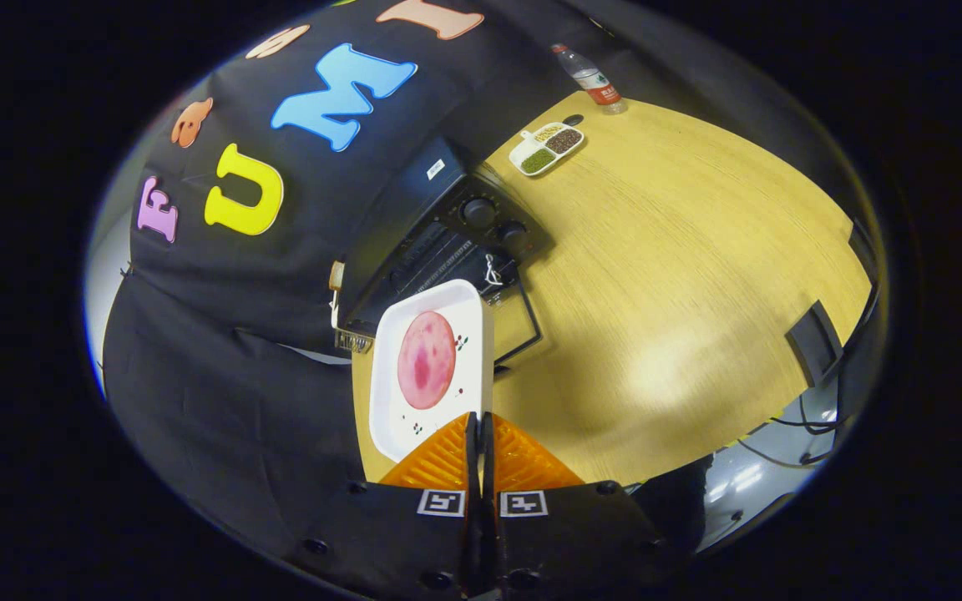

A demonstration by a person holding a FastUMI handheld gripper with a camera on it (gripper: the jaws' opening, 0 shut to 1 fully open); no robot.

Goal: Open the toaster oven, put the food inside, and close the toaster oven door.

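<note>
While my gripper (479,421) has its fingers pinched nearly together on the near rim of the white tray (389,392), the tray sticks out ahead of them, tilted up on its side in this rolled view, with the round pink slice of food (427,360) lying in its middle. It hangs over the wooden table (681,250), just short of the black toaster oven (439,234), whose door (518,321) looks dropped open toward me. I judge the tray to be light, stiff plastic, smooth and a bit slippery at the lip, so a thin edge grip like this could let it pivot or slide. The slice looks loose and would likely skate if the tray tips further. Taking hold deeper on the rim, near the middle of the short side, seems safest. My hand is rolled well over, so the tabletop slants across the scene; levelling the wrist before pushing in seems wise. Beyond the oven sit a divided dish (548,146) and a water bottle (591,79).
</note>
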